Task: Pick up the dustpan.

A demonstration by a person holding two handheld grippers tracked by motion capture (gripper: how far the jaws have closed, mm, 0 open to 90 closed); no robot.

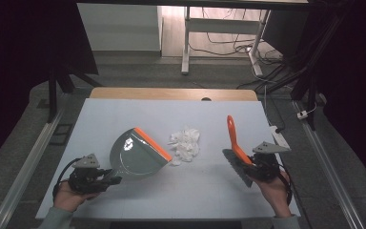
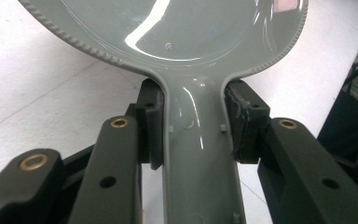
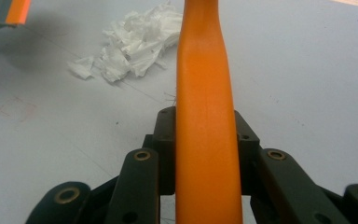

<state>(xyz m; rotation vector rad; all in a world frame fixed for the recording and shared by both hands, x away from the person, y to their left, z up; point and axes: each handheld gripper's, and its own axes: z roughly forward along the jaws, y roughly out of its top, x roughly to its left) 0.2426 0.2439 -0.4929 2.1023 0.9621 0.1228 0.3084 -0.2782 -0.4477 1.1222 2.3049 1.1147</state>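
Nearest, at the bottom of the high view, two hands come in, each with a claw. The left claw (image 1: 108, 180) is closed tight on the grey handle of the dustpan (image 1: 138, 153). In the left gripper view its pads (image 2: 150, 122) press both sides of that handle. The right claw (image 1: 250, 168) is closed tight on the orange handle of the brush (image 1: 235, 147). The brush bristles hang down near the hand, and the handle tip points away and up.

A little farther out, the dustpan sits on the white tabletop (image 1: 124, 195). Its orange lip faces right, just beside a small pile of white paper scraps (image 1: 185, 143). The pile lies between the pan and the brush.

The job looks like sweeping the scraps into the pan. To do it well, keep the pan lip flat on the tabletop and hold it still. Bring the brush round to the far right of the pile, then sweep in short, soft strokes toward the lip, so the light bits do not fly off.

I cannot tell if the lip touches the tabletop all along. The room behind is very dark.
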